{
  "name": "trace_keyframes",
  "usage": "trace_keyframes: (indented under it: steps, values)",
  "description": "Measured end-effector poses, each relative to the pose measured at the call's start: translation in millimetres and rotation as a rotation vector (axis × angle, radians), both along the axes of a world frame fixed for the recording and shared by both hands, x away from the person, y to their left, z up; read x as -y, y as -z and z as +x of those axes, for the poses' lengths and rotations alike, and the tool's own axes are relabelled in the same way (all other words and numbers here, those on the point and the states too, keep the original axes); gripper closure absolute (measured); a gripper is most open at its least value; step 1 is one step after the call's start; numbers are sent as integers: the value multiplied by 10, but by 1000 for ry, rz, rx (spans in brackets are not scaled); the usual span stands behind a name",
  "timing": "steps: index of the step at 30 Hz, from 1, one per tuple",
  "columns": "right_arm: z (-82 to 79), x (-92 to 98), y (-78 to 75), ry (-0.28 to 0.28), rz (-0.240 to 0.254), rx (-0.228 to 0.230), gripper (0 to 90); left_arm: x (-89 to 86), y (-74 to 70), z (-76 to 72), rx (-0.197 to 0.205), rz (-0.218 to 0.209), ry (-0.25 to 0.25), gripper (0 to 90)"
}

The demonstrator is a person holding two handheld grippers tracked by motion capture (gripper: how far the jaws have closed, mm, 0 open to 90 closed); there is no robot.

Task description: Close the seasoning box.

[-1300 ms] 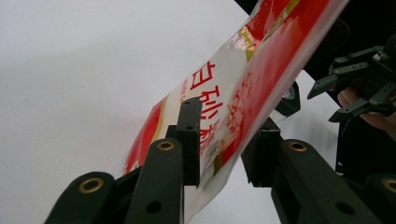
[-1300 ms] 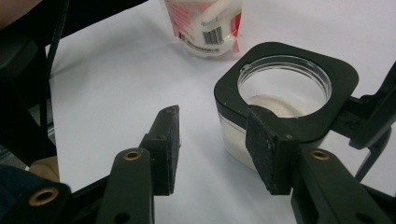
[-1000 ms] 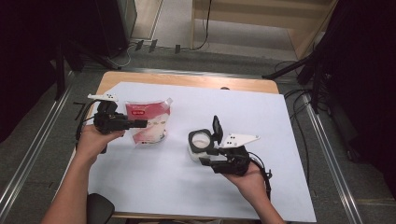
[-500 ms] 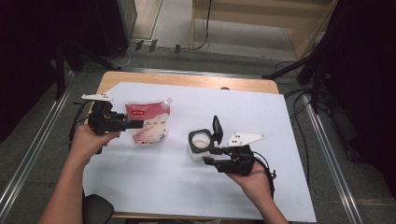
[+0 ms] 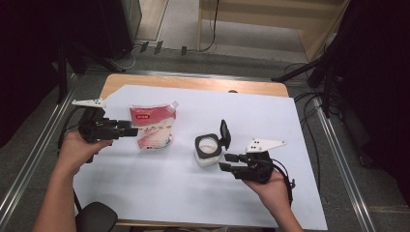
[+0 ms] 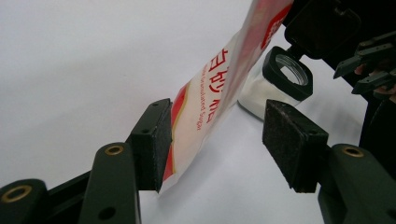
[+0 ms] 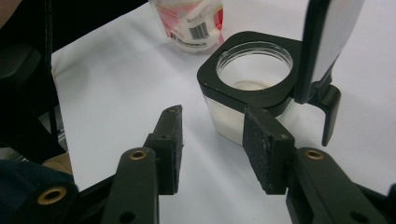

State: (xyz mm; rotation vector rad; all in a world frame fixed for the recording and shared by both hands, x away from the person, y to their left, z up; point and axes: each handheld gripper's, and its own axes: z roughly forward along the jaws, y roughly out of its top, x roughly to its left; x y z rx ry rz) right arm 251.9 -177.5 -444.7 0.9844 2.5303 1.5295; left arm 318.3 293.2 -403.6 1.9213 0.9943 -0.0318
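A red and white sugar pouch (image 5: 152,126) stands on the white sheet (image 5: 159,198) at the left. My left gripper (image 5: 134,130) points at it from the left. In the left gripper view the pouch (image 6: 215,84) runs between the jaws, its edge against the left pad (image 6: 152,140) and clear of the right pad. These jaws have just been opening. A clear jar (image 5: 208,153) with a black square rim stands mid-table, its flip lid (image 5: 225,133) upright. My right gripper (image 5: 226,163) is open just right of it. The jar (image 7: 252,79) sits just beyond the right pad (image 7: 266,149), with nothing between the pads.
The white sheet covers most of the wooden table (image 5: 193,83). Metal rails (image 5: 29,169) run along both sides of the table. A dark rounded object (image 5: 95,218) sits at the near left edge. Cables (image 5: 309,101) lie beyond the right side.
The left gripper's jaws have widened off the pouch and the hand has drawn back to the left. The right gripper and the jar stay where they were.
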Motion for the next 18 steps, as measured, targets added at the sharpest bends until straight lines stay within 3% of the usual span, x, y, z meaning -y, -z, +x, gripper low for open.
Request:
trace_keyframes:
  steps: [9,18]
  values:
    - [22,100,-64,17,16,-1,625,-65,9,-19,5,36,-28,435]
    - [69,201,-86,28,25,-34,779,-233,44,-45,9,39,-61,432]
